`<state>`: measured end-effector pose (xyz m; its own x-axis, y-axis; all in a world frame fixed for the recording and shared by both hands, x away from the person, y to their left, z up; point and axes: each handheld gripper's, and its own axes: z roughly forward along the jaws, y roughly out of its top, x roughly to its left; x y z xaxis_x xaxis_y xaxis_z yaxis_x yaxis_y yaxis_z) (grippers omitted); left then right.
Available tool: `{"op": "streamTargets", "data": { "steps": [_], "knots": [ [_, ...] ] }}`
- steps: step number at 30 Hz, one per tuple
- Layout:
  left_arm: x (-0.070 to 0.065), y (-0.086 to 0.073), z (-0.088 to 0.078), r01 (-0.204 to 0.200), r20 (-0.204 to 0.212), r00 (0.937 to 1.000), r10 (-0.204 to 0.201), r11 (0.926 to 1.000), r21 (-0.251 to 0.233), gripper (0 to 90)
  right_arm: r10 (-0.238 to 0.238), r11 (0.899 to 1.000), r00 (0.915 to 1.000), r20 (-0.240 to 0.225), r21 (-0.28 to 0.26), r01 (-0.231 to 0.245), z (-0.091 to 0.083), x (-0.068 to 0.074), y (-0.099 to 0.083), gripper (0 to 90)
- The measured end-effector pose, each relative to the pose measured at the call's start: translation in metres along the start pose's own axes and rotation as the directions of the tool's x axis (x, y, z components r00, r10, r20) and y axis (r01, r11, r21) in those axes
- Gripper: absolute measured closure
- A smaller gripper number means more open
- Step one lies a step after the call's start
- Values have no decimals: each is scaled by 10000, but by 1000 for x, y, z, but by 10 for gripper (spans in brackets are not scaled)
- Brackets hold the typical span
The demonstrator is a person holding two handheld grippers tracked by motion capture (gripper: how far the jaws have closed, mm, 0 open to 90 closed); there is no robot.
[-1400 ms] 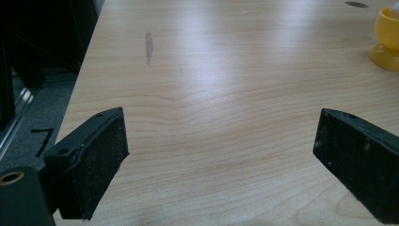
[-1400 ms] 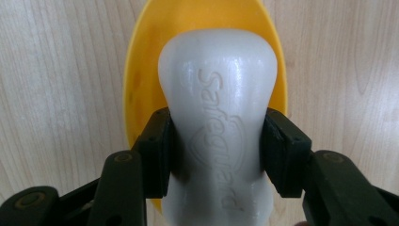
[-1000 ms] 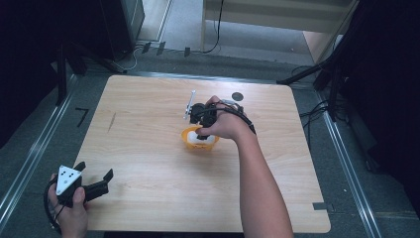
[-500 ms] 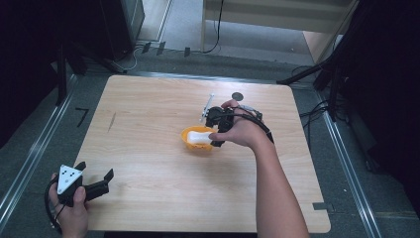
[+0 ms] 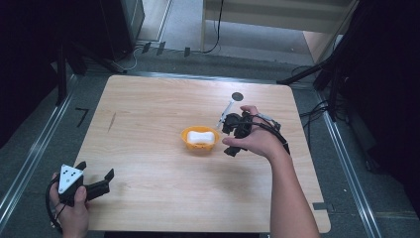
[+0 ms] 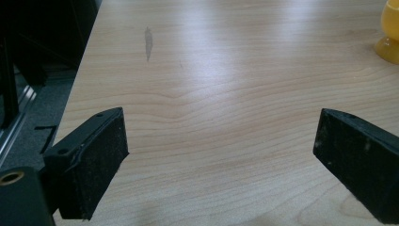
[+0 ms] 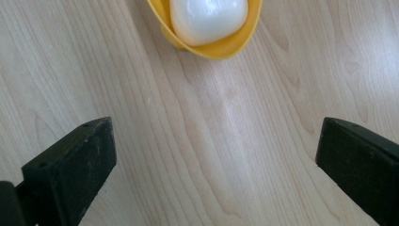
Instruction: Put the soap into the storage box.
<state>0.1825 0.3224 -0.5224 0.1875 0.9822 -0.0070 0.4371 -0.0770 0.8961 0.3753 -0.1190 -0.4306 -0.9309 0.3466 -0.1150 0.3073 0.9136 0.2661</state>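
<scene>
A white soap-like block [image 5: 200, 135] lay in a yellow bowl [image 5: 186, 140] at mid-table [image 5: 148, 109]. Just beside it, the right gripper [image 5: 230, 139] stood empty, its jaws having just opened wide. The left gripper [image 5: 95, 174] waited wide open near the table's corner.

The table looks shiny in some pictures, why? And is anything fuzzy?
In the left gripper view, light glares off the table in a pale band, and the yellow bowl at the edge looks soft. In the right gripper view, a fainter sheen lies below the bowl. In the high view, the surroundings are dark and the right gripper is slightly blurred.
</scene>
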Motion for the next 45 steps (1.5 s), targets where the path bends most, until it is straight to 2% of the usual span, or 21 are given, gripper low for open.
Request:
{"op": "streamTargets", "data": {
  "steps": [9,11,22,30,33,39,45],
  "knots": [
    [-1,0,0,-24,-33,10000,24,10000,-30,39,538,9982,9984,163,-256,-534,0,5,-26,0],
    [0,0,0,-18,5,10000,18,10000,-38,39,688,9970,9974,191,-361,-681,0,6,-36,0],
    [-1,0,0,-64,-45,10000,64,10000,15,39,1048,9937,9942,255,-427,-1036,-1,12,-68,0],
    [-2,0,1,-158,-49,9999,158,9999,35,40,1397,9882,9898,279,-675,-1376,-1,17,-93,0],
    [-2,0,1,-140,-50,9999,140,9999,0,39,1679,9834,9854,281,-740,-1655,0,20,-106,0],
    [-2,0,1,-139,-56,9999,139,9999,-11,39,1800,9797,9828,407,-974,-1754,0,25,-119,0],
    [-1,0,0,-92,-27,10000,92,10000,-15,40,2130,9716,9759,471,-1160,-2065,-3,33,-136,0]
  ]
}}
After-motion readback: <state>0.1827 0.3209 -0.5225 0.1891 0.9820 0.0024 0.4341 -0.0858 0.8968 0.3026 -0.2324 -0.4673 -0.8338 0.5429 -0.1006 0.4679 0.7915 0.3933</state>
